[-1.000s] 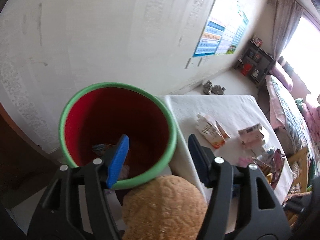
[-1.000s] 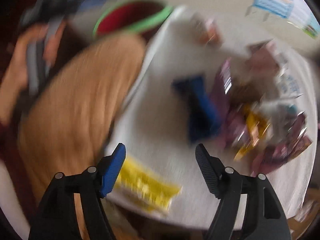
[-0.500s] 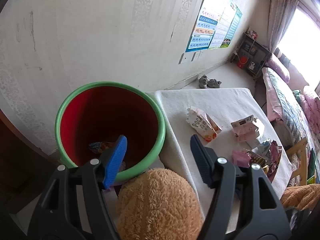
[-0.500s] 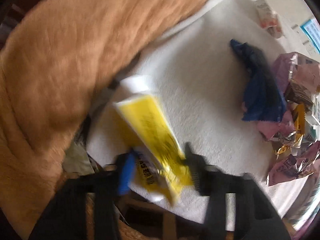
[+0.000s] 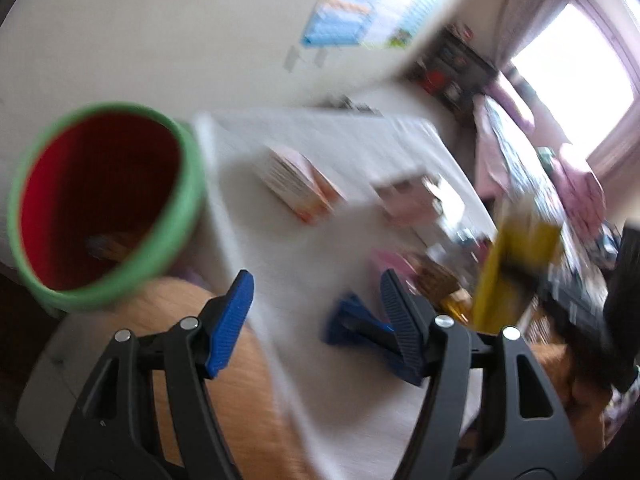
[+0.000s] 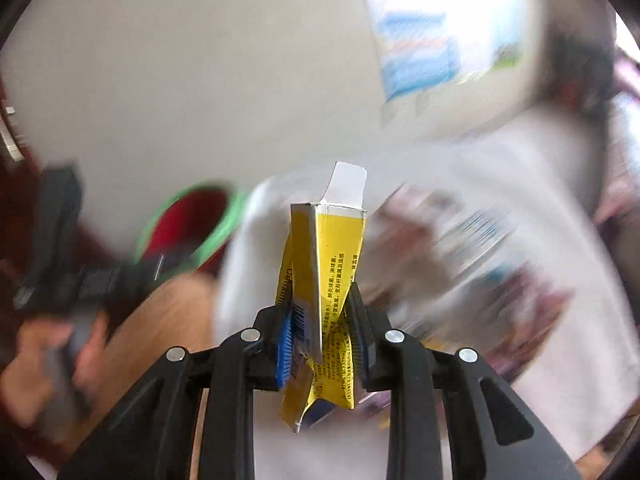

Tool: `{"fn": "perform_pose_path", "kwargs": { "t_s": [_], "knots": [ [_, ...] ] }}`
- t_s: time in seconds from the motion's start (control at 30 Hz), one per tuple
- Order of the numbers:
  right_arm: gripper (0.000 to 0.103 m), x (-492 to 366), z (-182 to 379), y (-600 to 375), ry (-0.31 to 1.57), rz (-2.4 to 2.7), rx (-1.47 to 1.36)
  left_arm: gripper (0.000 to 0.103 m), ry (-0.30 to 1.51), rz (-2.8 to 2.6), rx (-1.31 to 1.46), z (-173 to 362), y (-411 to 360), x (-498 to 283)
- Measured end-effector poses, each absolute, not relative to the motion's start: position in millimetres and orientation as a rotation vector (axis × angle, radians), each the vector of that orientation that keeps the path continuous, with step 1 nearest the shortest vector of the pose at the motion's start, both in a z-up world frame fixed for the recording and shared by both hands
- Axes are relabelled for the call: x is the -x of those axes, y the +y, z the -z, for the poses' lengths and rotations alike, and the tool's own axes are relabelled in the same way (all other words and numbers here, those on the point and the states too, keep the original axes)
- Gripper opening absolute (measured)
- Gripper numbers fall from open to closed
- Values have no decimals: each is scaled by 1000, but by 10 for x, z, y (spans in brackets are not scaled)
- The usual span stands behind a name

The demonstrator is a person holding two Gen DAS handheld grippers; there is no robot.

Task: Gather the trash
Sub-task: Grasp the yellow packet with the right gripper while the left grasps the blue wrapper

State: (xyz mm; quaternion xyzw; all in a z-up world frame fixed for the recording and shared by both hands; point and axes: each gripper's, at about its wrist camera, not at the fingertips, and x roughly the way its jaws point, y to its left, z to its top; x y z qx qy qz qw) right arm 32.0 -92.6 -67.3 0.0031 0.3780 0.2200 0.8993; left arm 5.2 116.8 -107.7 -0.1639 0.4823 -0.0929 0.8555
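Yellow crushed cardboard carton [image 6: 320, 300] is sitting pinched between the right gripper [image 6: 322, 340] jaws, above the white-clothed counter [image 6: 540, 240]. Left gripper [image 5: 316, 312] jaws are standing wide, holding nothing. Red plastic bin with green rim [image 5: 104, 204] is standing beside the counter's edge.
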Motion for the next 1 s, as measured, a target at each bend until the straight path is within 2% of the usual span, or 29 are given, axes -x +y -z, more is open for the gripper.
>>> {"fn": "perform_pose_path", "kwargs": {
  "t_s": [0.1,0.23,0.5,0.57,0.63,0.7,0.83,1.0],
  "knots": [
    [25,-330,652,-1167,736,-389,18,63,1089,235,337,1248,861,-55],
    [25,-503,759,-1301,812,-346,-43,63,1183,322,385,1435,533,-36],
    [26,-176,716,-1636,819,-328,-134,62,1310,333,482,1765,327,-161],
    [26,-208,715,-1694,823,-330,-128,55,1310,322,467,1785,312,-143],
    [27,-202,736,-1659,828,-333,-124,38,1315,317,438,1779,325,-129],
    [27,-201,744,-1648,833,-336,-126,32,1319,319,419,1787,343,-137],
    [27,-196,772,-1623,848,-341,-131,32,1277,274,380,1718,464,-123],
    [28,-201,812,-1596,863,-342,-131,42,1244,268,379,1652,515,-174]
  ]
}}
